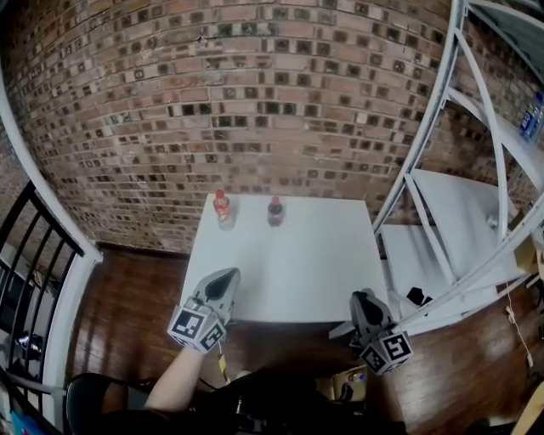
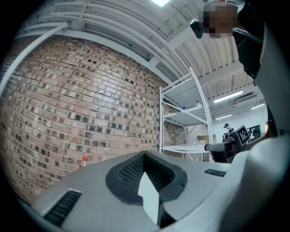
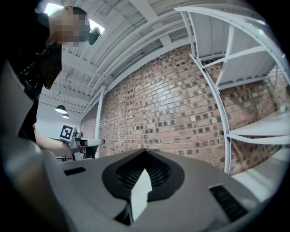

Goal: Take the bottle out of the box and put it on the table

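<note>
Probably a workshop or lab space: a bare brick wall [image 1: 255,102] at twelve o'clock, white metal shelving [image 1: 459,212] at three o'clock, a plain white table [image 1: 289,272], wood floor [image 1: 127,297], strip lights [image 2: 229,97] overhead.

light: bright, even indoor, supplied by ceiling panel [image 2: 161,2] and tube lights [image 2: 229,97] | glare: white table [image 1: 289,272] was mildly blown out | shadows: soft; floor [image 1: 127,297] was left dim | distortion: strong fisheye bending at edges, black vignette in both gripper views | focus: near foreground was softened
</note>
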Available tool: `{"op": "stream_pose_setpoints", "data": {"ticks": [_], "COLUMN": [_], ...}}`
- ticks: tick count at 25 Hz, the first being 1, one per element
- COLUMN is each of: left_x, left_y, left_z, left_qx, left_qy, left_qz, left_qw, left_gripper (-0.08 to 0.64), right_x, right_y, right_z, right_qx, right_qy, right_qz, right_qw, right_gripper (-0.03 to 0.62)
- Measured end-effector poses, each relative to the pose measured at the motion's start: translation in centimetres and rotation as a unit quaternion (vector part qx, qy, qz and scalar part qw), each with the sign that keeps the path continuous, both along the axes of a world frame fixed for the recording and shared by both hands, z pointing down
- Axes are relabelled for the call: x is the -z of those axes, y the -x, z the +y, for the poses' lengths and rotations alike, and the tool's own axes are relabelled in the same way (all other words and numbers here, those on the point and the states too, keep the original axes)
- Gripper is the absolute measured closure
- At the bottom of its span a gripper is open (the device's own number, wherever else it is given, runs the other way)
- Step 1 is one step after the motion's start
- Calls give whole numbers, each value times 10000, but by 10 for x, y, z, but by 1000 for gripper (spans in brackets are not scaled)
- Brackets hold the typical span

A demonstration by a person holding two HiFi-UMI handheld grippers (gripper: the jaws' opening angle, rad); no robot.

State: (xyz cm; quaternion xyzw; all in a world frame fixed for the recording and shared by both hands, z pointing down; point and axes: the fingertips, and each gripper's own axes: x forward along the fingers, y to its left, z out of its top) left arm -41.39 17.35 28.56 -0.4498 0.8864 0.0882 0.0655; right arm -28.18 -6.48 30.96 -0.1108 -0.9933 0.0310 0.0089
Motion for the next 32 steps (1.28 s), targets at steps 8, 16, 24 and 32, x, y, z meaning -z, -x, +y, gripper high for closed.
{"op": "stream_pose_setpoints", "data": {"ticks": [8, 16, 24, 32], "left_x": [3, -8, -11, -17], "left_y": [-24, -24, -27, -29], "left_z": [28, 55, 55, 60], "left_qx": [97, 277, 353, 380], "left_qy": [-79, -199, -205, -159], "left_qz": [0, 225, 243, 284], "left_qw": [9999, 9992, 9989, 9987], "left_gripper": [557, 557, 557, 557], "right_x": [-26, -33, -26, -23], "right_y": [-22, -22, -22, -17], "right_z": [20, 28, 17, 12], "right_qx": [-363, -568, -605, -677], "right_qy": [303, 576, 614, 828], "right_qz": [294, 187, 209, 342], "right_qw": [9984, 9966, 9961, 9937], "right_gripper": [589, 590, 591, 591]}}
